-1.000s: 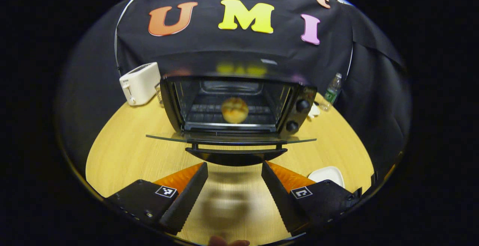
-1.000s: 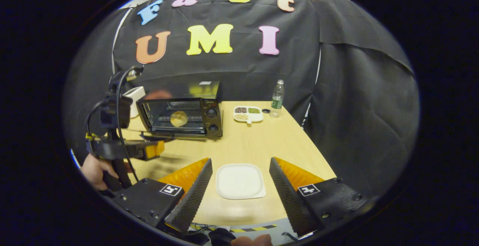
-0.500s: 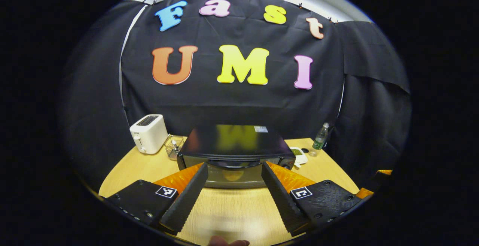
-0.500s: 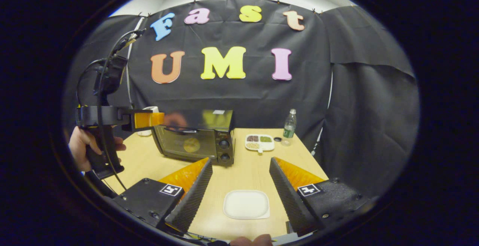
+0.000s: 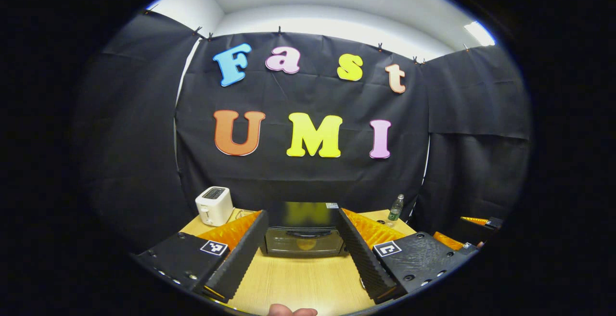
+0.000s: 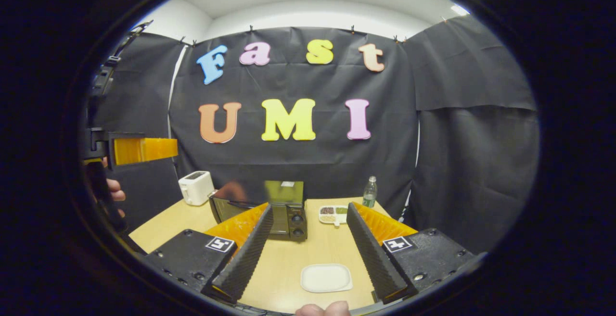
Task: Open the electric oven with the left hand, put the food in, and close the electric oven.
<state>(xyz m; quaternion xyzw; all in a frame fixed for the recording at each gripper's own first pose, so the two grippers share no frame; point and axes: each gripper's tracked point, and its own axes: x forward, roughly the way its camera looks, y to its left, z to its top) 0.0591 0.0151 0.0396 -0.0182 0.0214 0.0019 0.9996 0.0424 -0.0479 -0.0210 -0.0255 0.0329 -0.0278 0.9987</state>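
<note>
Oven [image 5: 304, 239] door is shut now; 1 s ago it hung open flat w/ the bun bare on the rack, half a sec ago it was just closing. Bun [image 5: 306, 244] shows as a pale round blur behind the door glass, so food is inside & sealed in. Judging from that, all 3 steps look done: opened, loaded, closed.

Left gripper [image 5: 301, 253] has pulled up & back from the door handle. Its jaws stand wide, nothing between them, oven framed in the gap but well apart from the tips. In the right gripper view it hangs high at the far left [image 6: 144, 150], a hand [image 6: 114, 190] on its grip, clear of the counter [image 6: 332, 248].

Right gripper [image 6: 308, 253] also wide, holding nothing, raised over the near counter edge. Empty white plate [image 6: 326, 278] lies on the counter between its fingers, not touched. Oven [image 6: 284, 210] sits beyond, angled, door flush as far as I can tell.

Other stuff untouched: toaster [image 5: 214, 205] left of oven, water bottle [image 5: 395, 208] right, divided snack tray [image 6: 333, 214] beside it.

Prob. nothing left but to rest both grippers. Only doubt: whether the door latched fully; too small to check here.
</note>
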